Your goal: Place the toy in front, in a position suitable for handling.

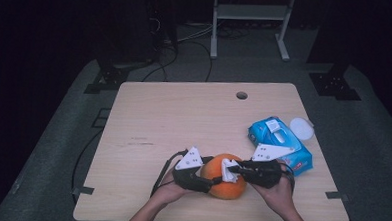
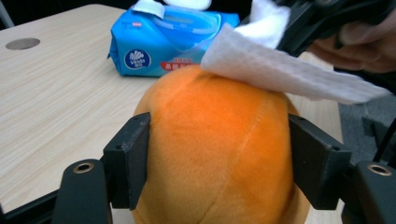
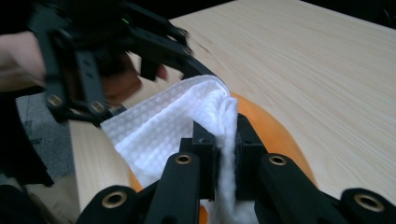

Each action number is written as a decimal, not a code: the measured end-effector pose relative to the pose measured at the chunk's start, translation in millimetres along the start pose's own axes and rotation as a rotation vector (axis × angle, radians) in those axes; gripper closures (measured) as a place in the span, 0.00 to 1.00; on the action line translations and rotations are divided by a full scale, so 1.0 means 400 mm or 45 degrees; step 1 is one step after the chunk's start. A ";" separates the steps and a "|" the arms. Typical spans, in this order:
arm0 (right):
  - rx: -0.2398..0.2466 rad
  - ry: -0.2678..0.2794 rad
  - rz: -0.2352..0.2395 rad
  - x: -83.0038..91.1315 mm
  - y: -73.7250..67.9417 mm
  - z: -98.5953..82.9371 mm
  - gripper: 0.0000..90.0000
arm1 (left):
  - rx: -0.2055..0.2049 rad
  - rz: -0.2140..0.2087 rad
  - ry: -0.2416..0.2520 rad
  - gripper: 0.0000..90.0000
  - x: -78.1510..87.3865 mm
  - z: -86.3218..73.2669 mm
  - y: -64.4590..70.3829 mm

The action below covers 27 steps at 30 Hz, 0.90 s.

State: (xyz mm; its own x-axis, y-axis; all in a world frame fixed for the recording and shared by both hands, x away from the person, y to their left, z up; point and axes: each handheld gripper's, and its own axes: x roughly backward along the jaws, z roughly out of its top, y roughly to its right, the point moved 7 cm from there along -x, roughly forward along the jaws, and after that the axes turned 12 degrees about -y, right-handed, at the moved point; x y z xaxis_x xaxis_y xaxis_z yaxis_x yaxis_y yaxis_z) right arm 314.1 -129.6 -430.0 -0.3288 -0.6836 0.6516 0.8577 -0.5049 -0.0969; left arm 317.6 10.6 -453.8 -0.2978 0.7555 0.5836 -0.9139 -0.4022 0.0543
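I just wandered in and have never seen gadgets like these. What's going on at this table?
A person is wiping an orange plush ball near the front of the table. The left gripper clamps the ball between its fingers to steady it, while the right gripper pinches a white wipe lying across the ball's top. A blue pack of wipes lies to the right.

Wipe (image 3: 163,135) covers most of the orange plush ball (image 3: 275,135) ahead of the right gripper (image 3: 223,154), and the wipe's lower end runs off frame.
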 end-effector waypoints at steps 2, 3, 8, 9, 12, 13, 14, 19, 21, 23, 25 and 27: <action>-0.025 0.001 0.001 0.001 0.014 -0.009 0.91 | -0.002 0.003 0.009 0.33 0.000 0.003 0.001; -0.035 0.000 0.002 0.003 0.017 -0.010 0.91 | -0.006 0.009 0.007 0.34 -0.001 0.004 0.002; 0.015 0.023 0.013 0.006 -0.012 0.015 0.91 | -0.085 0.014 -0.013 0.32 -0.013 0.008 0.029; 0.026 0.011 0.013 0.004 -0.016 0.016 0.91 | -0.090 0.009 -0.015 0.30 -0.013 0.008 0.030; 0.022 -0.014 0.020 0.003 -0.008 0.006 0.91 | -0.067 -0.035 -0.006 0.22 -0.010 -0.001 0.015; 0.019 -0.026 0.016 0.002 -0.002 0.000 0.91 | -0.047 -0.037 -0.010 0.20 -0.010 -0.006 0.006; 0.008 -0.041 0.010 0.002 0.003 -0.006 0.91 | -0.011 -0.045 -0.018 0.17 -0.014 -0.012 -0.002; -0.013 -0.052 -0.001 -0.001 0.009 -0.011 0.91 | 0.007 -0.052 -0.010 0.26 -0.017 -0.014 0.002; 0.007 -0.023 0.011 0.002 -0.005 0.003 0.91 | -0.027 -0.061 0.001 0.27 -0.015 -0.002 0.020; 0.045 -0.015 0.015 0.004 -0.020 0.015 0.91 | -0.077 -0.076 -0.008 0.27 -0.015 0.006 0.040; 0.063 -0.028 0.010 0.006 -0.021 0.016 0.91 | -0.099 -0.089 -0.005 0.24 -0.017 0.005 0.047; 0.059 -0.049 0.000 0.004 -0.013 0.005 0.91 | -0.096 -0.102 -0.015 0.18 -0.020 -0.004 0.041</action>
State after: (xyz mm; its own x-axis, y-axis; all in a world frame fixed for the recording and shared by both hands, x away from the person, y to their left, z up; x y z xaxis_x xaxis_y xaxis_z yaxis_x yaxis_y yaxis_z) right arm 309.8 -127.2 -427.0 -0.3139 -0.6622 0.6804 0.8754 -0.4794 -0.0628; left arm 304.7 -1.1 -458.8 -0.2199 0.7772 0.5896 -0.9530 -0.3004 0.0405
